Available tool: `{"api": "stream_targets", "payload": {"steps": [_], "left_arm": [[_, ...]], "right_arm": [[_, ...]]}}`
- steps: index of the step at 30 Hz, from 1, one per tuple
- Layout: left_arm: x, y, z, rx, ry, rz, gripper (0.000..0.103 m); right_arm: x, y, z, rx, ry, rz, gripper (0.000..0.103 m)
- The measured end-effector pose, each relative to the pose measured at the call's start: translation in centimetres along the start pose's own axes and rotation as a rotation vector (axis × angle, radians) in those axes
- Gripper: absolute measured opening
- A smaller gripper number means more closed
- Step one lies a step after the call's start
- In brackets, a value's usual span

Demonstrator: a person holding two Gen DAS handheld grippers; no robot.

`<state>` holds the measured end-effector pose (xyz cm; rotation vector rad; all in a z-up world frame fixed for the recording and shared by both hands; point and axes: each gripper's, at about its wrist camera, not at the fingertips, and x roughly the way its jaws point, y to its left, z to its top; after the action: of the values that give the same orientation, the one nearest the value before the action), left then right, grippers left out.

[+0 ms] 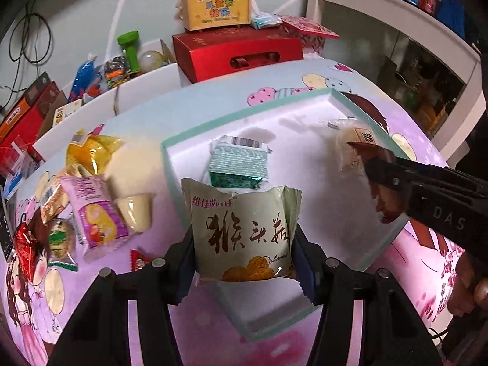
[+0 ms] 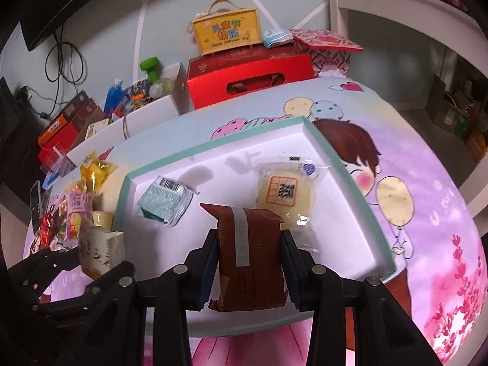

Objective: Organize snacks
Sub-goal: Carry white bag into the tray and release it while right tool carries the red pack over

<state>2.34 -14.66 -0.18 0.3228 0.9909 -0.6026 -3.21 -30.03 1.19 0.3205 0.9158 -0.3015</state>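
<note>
A white tray with a teal rim lies on the cartoon tablecloth. In it lie a green-striped packet and a round pale cake in clear wrap. My left gripper is shut on a pale green snack packet, held over the tray's near-left edge. My right gripper is shut on a brown snack packet, held over the tray's front part.
A heap of loose snacks lies on the cloth left of the tray. Behind the table stand a red gift box, a yellow handled box and a white box of oddments. White shelving stands at right.
</note>
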Motion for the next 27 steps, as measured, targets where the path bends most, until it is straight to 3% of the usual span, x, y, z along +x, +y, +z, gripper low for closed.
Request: {"api": "stream_targets", "payload": {"steps": [25,27], "left_arm": [[1.0,-0.7,-0.2,-0.001,0.031,0.01,0.06],[1.0,-0.7,-0.2,-0.001,0.033,0.016,0.069]], "right_arm": [[1.5,1.2,-0.3,-0.03,0.053,0.015,0.042],[1.6,1.2,-0.3,-0.03,0.054,0.015,0.042]]}}
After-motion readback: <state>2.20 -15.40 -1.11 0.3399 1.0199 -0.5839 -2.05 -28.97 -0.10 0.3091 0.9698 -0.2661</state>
